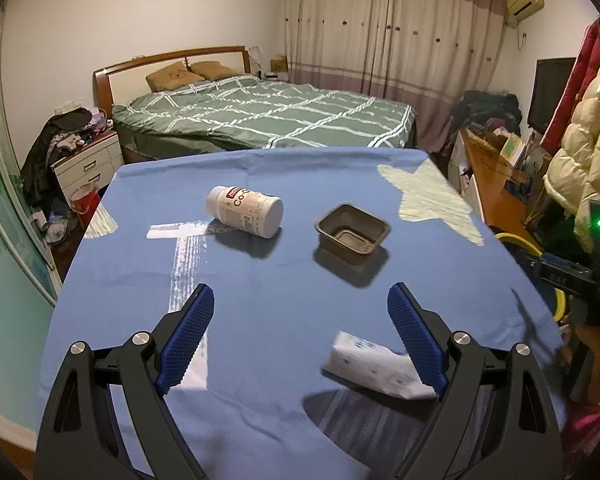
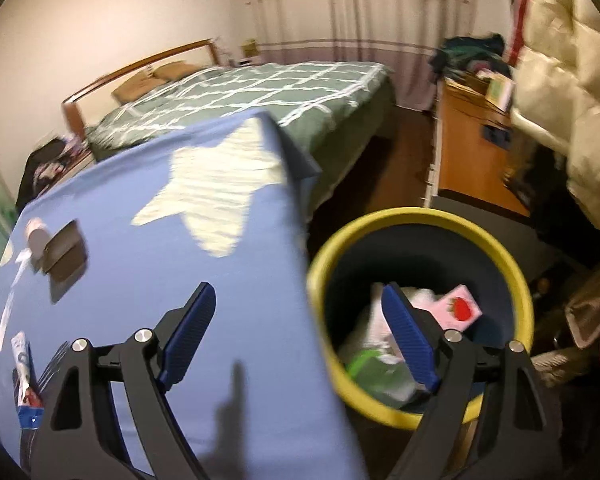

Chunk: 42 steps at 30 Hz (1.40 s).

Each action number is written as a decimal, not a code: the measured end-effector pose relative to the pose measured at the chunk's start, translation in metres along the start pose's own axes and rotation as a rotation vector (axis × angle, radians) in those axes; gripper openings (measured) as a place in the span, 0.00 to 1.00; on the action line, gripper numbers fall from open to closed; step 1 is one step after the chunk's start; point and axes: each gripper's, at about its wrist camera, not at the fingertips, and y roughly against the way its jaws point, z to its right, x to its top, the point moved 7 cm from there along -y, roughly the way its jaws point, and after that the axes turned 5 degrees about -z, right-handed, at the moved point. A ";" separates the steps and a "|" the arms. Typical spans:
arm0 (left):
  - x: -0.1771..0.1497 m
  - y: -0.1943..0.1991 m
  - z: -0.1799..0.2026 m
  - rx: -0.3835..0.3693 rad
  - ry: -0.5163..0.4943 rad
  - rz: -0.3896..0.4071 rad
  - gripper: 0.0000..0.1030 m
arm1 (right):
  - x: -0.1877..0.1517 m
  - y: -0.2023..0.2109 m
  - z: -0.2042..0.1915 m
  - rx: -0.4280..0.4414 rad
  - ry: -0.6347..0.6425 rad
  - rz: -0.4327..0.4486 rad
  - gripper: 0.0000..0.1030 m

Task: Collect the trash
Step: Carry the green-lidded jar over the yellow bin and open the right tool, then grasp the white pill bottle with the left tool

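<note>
While the right gripper [image 2: 298, 334] hangs over the yellow-rimmed bin [image 2: 516, 280] with its fingers spread and nothing between them, the left gripper [image 1: 300, 334] faces the table [image 1: 260, 280], fingers spread too. A white packet [image 1: 374, 364] lies just by them; a bottle [image 1: 246, 211] and a dark tray [image 1: 354, 227] wait farther off. The next move is probably to close on the packet.
</note>
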 end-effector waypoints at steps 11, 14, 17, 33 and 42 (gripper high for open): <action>0.043 -0.086 -0.036 -0.022 -0.084 -0.124 0.85 | 0.003 -0.013 -0.027 0.005 0.025 -0.060 0.78; 0.057 -0.108 -0.042 -0.018 -0.109 -0.145 0.85 | 0.002 -0.015 -0.026 0.008 0.008 -0.073 0.78; 0.071 -0.124 -0.049 -0.010 -0.130 -0.151 0.85 | 0.001 -0.017 -0.026 0.008 0.003 -0.079 0.78; 0.100 -0.182 -0.069 -0.105 -0.192 -0.204 0.85 | -0.002 -0.022 -0.026 0.011 0.000 -0.108 0.78; 0.093 -0.175 -0.058 -0.093 -0.247 -0.198 0.84 | -0.002 -0.022 -0.027 0.017 -0.002 -0.105 0.78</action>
